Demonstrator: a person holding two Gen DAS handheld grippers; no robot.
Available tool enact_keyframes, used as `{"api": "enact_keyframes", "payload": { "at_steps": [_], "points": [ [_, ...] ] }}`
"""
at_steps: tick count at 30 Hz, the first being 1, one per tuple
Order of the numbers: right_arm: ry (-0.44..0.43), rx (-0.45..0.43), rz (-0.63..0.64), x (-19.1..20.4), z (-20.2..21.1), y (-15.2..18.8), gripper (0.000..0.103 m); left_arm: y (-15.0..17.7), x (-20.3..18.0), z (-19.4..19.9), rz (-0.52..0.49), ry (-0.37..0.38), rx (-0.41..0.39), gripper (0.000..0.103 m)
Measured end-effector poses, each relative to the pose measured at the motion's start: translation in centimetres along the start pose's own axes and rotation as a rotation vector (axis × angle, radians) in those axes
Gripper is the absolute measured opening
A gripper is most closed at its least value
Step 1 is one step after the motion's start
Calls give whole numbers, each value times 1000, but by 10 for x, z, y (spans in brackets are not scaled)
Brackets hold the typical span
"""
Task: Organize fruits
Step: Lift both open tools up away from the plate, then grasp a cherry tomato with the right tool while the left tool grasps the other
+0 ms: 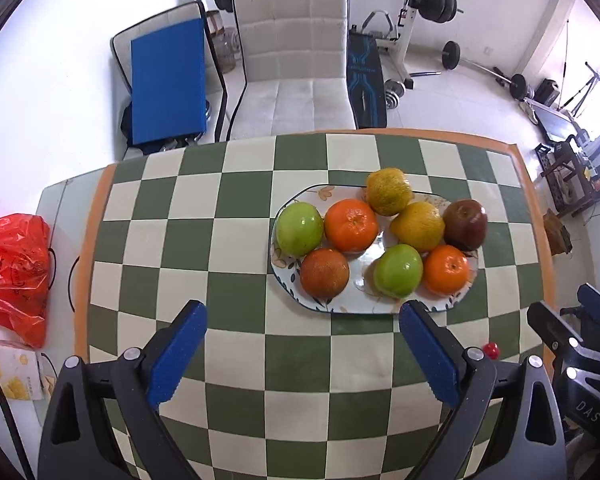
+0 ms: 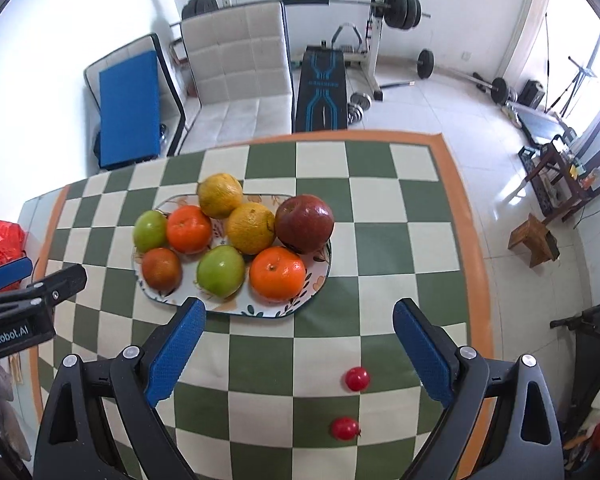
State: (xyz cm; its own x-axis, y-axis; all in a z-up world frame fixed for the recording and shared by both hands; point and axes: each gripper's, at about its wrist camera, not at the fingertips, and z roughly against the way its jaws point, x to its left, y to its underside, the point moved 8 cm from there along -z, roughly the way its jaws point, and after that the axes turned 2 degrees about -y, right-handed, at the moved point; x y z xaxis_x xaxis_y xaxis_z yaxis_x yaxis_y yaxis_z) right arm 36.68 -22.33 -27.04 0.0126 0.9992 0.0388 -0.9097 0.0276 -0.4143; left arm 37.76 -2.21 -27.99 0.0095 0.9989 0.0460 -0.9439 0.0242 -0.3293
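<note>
Careful: both my grippers point(image 1: 302, 320) point(image 2: 296, 318) gape wide, empty; two near tomatoes point(image 2: 357, 379) could roll off if nudged.

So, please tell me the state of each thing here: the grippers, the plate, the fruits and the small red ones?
left gripper: open, holding nothing
right gripper: open, holding nothing
plate: flat on the checkered cloth, loaded with eight fruits
red apple: on the plate's right end
small red fruits: two, loose on the cloth, off the plate
red bag: crumpled, beside the cloth
</note>
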Motion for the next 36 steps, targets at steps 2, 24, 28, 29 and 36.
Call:
{"api": "enact_keyframes", "payload": {
  "at_steps": [2,24,28,29,36],
  "points": [
    [7,-22,9,1,15,4,97,6,0,16,2,12,-26,98],
    [-15,-217,11,15,173,41,97,55,-4,152,-16,57,-222,98],
    [-15,-224,7,16,182,46,97,60,-6,161,-24,56,-235,98],
    [-15,-224,8,16,183,47,97,61,-6,163,-25,55,-238,98],
    [-29,-234,5,17,189,49,97,64,-4,172,-13,49,-258,98]
  ]
}}
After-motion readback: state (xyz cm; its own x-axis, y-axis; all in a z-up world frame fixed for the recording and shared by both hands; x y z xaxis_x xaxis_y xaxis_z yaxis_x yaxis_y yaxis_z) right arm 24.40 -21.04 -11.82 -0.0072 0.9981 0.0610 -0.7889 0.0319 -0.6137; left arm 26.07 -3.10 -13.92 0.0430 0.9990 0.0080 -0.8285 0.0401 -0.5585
